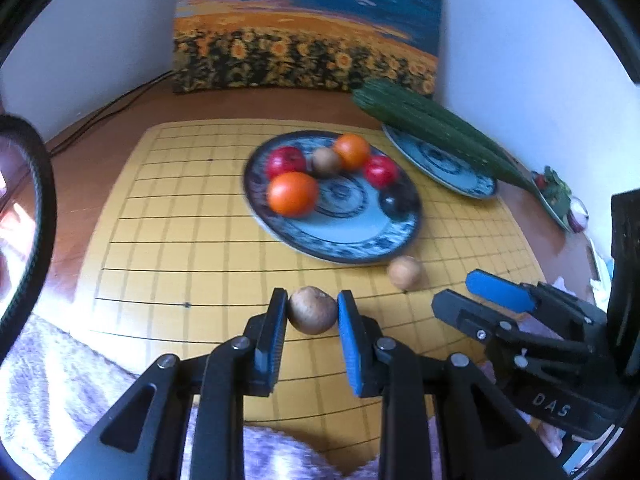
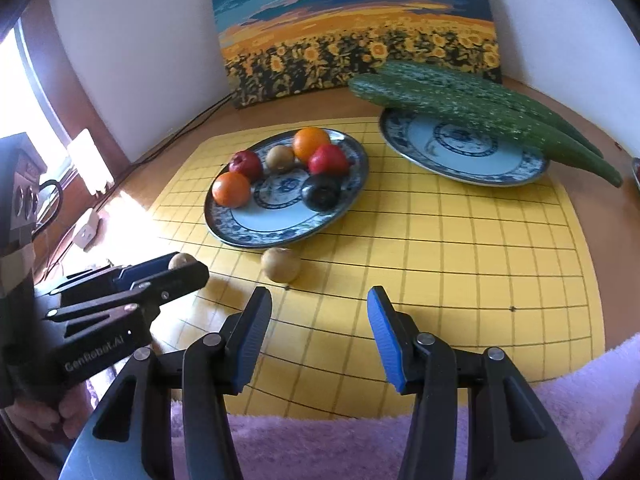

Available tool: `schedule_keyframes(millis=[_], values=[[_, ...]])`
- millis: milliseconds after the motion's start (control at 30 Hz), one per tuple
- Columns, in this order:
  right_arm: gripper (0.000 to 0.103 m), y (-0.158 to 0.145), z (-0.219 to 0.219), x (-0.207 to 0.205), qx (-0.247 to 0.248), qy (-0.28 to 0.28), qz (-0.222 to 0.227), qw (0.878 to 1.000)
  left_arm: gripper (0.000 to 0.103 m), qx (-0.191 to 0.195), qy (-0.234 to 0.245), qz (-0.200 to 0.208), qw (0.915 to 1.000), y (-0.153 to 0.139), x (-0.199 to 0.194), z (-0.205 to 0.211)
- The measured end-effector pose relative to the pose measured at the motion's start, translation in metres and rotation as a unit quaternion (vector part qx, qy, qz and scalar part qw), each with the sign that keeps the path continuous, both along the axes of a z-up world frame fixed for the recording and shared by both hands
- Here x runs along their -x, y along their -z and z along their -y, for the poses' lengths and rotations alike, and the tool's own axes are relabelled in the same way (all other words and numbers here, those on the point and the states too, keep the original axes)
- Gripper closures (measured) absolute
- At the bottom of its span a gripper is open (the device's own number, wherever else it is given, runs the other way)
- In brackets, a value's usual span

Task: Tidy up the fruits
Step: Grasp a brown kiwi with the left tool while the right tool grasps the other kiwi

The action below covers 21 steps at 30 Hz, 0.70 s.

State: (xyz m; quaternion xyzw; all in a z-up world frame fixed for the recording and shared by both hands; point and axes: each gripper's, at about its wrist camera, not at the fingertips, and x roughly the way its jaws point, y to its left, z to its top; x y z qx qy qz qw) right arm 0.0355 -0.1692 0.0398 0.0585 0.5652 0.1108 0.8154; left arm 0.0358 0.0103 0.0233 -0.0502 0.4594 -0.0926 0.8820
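Left wrist: left fingers (image 1: 313,312) clamp 1 kiwi (image 1: 312,309); right fingers (image 2: 320,312) part-open, empty.

A sunflower-field painting (image 2: 356,28) leans against the white wall (image 2: 140,60) at the back of the brown worktop (image 2: 168,152). Left of the painting, bright daylight enters through a window (image 2: 24,92).

Left tongs clamped, right tongs parted

The black, blue-padded left tongs (image 1: 313,314) angle downward, pads pressed on a small brown round fruit (image 1: 312,309); the matching right tongs (image 2: 320,320) stand apart, empty.
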Motion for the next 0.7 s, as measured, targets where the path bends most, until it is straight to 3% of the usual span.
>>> schedule_keyframes(millis=[267, 567, 700], values=[[0.053, 0.006, -0.023, -0.008, 0.010, -0.023, 0.005, 1.000, 0.077, 0.004, -0.024, -0.001, 0.9997, 0.003, -0.004, -0.018], [0.064, 0.011, -0.034, -0.015, 0.028, -0.034, 0.011, 0.999, 0.077, 0.011, -0.026, -0.001, 0.9996, 0.003, -0.006, -0.023], [0.074, 0.013, -0.037, -0.016, 0.033, -0.036, 0.011, 0.999, 0.077, 0.012, -0.024, -0.001, 0.9996, 0.004, -0.006, -0.022]])
